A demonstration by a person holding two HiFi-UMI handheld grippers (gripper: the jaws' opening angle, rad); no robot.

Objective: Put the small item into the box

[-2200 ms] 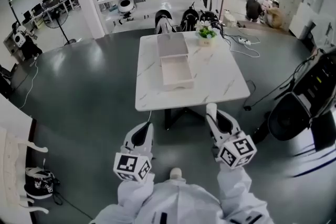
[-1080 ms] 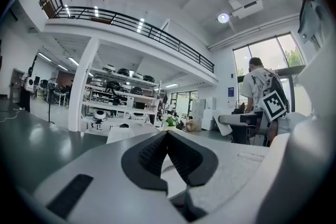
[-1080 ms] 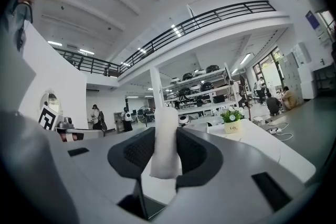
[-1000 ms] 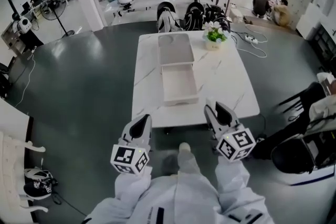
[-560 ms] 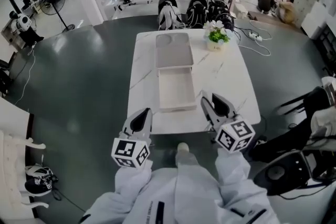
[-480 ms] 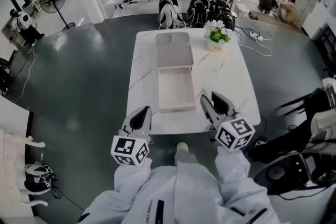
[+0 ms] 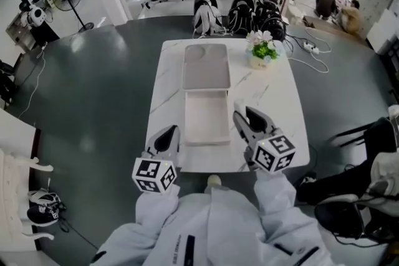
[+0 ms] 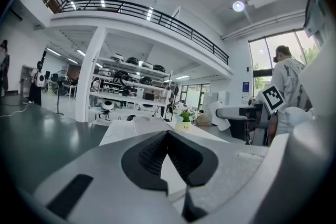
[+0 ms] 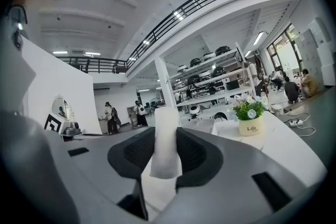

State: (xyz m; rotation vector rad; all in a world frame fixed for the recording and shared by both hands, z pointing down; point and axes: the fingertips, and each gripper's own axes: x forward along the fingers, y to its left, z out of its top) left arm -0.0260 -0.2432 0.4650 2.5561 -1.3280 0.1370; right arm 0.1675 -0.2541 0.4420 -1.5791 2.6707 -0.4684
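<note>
An open white box (image 7: 206, 123) lies on the white marble table (image 7: 274, 103), its flat lid (image 7: 206, 65) hinged back on the far side. My right gripper (image 7: 240, 114) hangs over the table just right of the box's tray. It is shut on a small white roll-shaped item (image 9: 165, 147) that stands upright between the pads of the right gripper (image 9: 167, 132). My left gripper (image 7: 169, 133) hovers at the table's near edge, left of the box. In its own view the left gripper (image 8: 168, 132) has its fingertips together with nothing held.
A potted flower (image 7: 262, 53) stands at the table's far right corner, seen also as the potted flower (image 9: 251, 119). Backpacks (image 7: 240, 9) lie on the floor behind the table. A dark chair (image 7: 368, 140) stands to the right. Shelving and people fill the background.
The person has walked up to the table. Both grippers moved forward, from above the floor to the table's near edge; the right one now hangs beside the box, still holding the item.
</note>
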